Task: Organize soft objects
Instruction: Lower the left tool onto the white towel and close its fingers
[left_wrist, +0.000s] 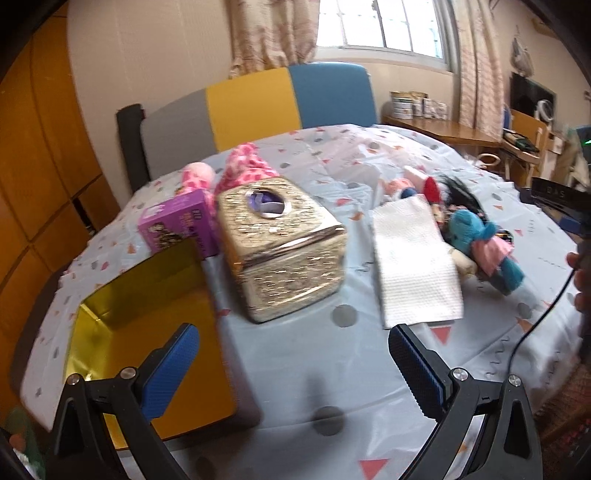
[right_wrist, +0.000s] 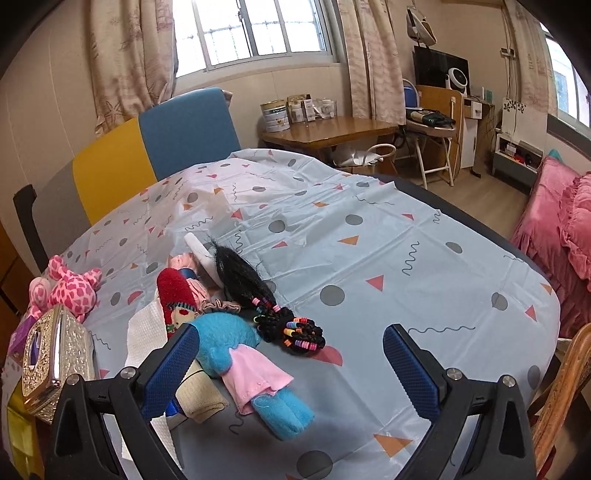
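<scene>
With both grippers, left (left_wrist: 291, 354) and right (right_wrist: 291, 356), held wide apart and empty, a blue doll (right_wrist: 251, 363), light, limp and best pinched mid-body, is seen at lower centre.

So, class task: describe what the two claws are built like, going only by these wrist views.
Both look alike. The left claw and right claw each have black angular frames, silver round screw heads at the joints, and two fingers faced with blue dimpled pads. In the left wrist view a thin black cable hangs at the right.
</scene>
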